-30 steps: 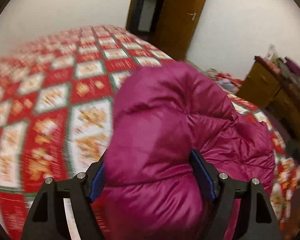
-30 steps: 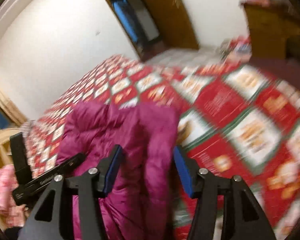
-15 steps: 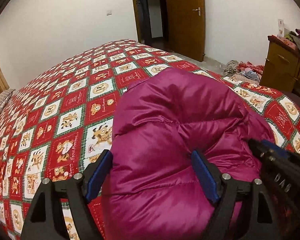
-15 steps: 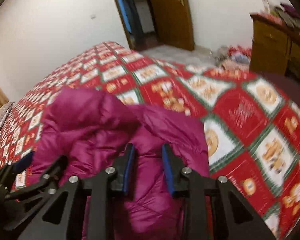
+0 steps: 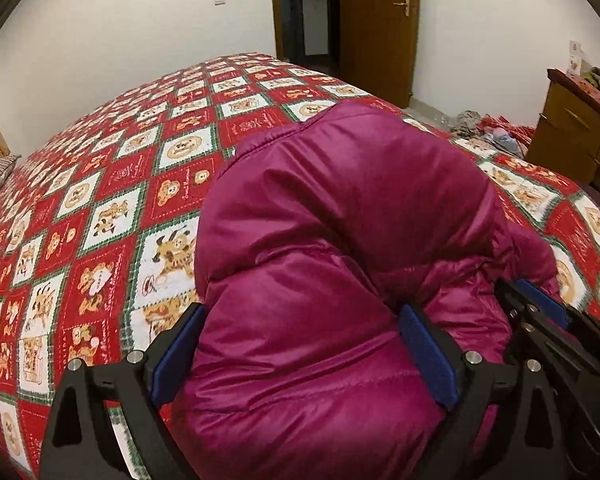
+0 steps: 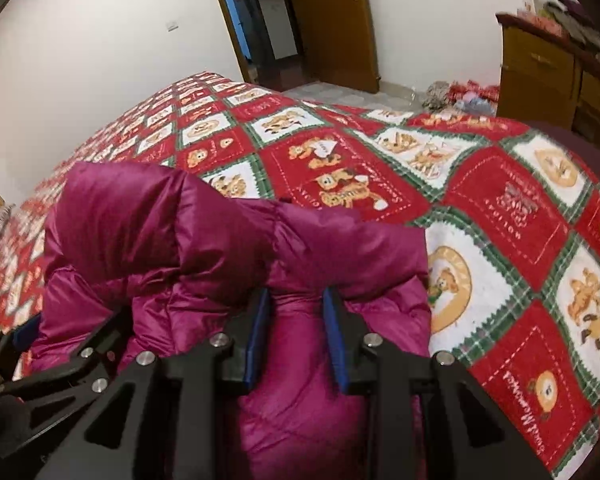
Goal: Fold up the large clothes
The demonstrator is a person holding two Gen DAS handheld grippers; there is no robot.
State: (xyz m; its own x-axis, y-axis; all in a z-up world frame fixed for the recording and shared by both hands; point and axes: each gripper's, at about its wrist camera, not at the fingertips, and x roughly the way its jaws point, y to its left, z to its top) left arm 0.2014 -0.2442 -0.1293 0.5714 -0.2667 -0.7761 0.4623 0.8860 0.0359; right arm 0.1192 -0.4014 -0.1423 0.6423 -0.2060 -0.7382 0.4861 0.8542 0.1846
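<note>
- Jacket point(image 5: 340, 260): magenta, puffy, bunched in a mound on the quilt point(image 5: 112, 216). Fills centre and lower centre of the left wrist view; sits lower left to centre in the right wrist view point(image 6: 220, 248).
- Left gripper point(image 5: 304, 356): jaws spread wide, a thick roll of jacket between the blue pads point(image 5: 176, 352). Fabric bulges against both pads; cannot tell if it is actually pinched or just lying between them.
- Right gripper point(image 6: 296, 332): jaws drawn close together, clenched on a narrow fold of jacket at lower centre of frame.
- Right gripper also shows at the lower right edge of the left wrist view point(image 5: 540, 312), touching the jacket's right side. Left gripper shows at the lower left of the right wrist view point(image 6: 52, 356), against the jacket's left side.
- Quilt: red, white and green squares with bear prints, covers the bed across mid-frame in both views.
- Door point(image 5: 376, 24): brown, upper centre, beside a dark doorway.
- Dresser point(image 5: 572, 136): wooden, right edge, clutter on top.
- Small heap of cloth point(image 6: 460, 92) on the floor, upper right, near the dresser.
</note>
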